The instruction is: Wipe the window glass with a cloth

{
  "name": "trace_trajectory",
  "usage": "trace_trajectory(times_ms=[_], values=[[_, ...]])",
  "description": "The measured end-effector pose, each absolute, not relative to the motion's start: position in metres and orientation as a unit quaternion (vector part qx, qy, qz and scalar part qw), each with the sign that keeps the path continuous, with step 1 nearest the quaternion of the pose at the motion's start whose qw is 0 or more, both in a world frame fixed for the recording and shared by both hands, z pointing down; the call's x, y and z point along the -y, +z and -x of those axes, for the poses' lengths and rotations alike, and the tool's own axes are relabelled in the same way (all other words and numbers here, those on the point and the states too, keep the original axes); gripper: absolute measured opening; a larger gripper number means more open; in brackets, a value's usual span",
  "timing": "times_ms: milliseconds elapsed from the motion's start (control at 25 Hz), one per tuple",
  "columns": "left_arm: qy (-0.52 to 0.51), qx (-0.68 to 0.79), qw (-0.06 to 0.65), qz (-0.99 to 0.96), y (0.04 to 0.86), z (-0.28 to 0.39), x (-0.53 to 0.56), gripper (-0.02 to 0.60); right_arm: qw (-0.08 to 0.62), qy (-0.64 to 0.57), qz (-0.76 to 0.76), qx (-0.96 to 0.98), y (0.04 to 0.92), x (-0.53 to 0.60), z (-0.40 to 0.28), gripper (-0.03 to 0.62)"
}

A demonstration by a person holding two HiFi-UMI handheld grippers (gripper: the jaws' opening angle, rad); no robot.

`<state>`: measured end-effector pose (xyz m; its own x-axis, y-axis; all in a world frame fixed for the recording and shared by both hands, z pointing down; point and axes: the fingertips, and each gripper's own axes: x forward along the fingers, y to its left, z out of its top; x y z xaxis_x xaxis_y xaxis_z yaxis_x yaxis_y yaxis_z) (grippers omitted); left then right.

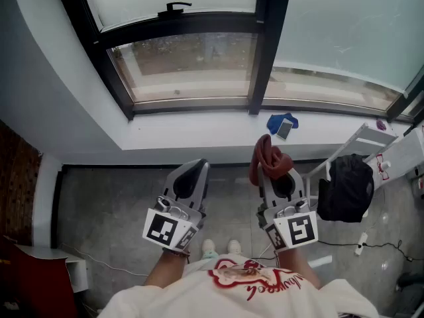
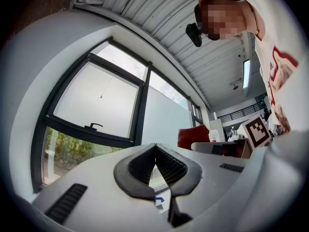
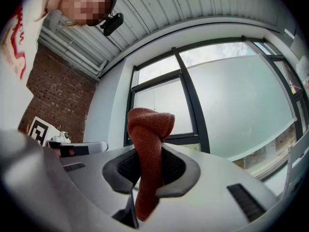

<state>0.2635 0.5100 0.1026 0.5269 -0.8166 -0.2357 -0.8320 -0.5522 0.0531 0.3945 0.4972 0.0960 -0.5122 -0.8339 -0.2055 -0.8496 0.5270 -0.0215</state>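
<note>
The window (image 1: 192, 61) has a black frame, a clear lower pane and frosted upper and right panes (image 1: 344, 25). A rust-red cloth (image 1: 267, 156) sticks out of my right gripper (image 1: 268, 171), which is shut on it below the white sill (image 1: 199, 134). In the right gripper view the cloth (image 3: 148, 144) stands bunched up between the pads of that gripper (image 3: 149, 173), with the glass (image 3: 231, 105) ahead and apart from it. My left gripper (image 1: 197, 167) is shut with nothing in it. In its own view the left gripper (image 2: 155, 146) has its tips touching, facing the window (image 2: 96, 100).
A blue cloth with a phone on it (image 1: 283, 124) lies on the sill to the right. A black bag (image 1: 344, 187) hangs on a white rack (image 1: 371, 138) at the right. A red box (image 1: 33, 277) stands at lower left. A black handle (image 1: 173, 7) sits on the upper frame.
</note>
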Motion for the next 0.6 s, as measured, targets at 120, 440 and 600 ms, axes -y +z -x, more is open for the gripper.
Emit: trace_trajectory(times_ms=[120,440,600], values=[[0.117,-0.474,0.035,0.872,0.099,-0.263,-0.512,0.021,0.094,0.037,0.483,-0.870,0.095,-0.500,-0.394,0.081],[0.118,-0.478,0.037,0.870,0.099,-0.264,-0.518,0.021,0.097,0.043,0.479,-0.871,0.094,-0.506,-0.395,0.081],[0.120,-0.480,0.042,0.868,0.096,-0.263,-0.519,0.021,0.104,0.059,0.472,-0.873,0.087,-0.510,-0.391,0.081]])
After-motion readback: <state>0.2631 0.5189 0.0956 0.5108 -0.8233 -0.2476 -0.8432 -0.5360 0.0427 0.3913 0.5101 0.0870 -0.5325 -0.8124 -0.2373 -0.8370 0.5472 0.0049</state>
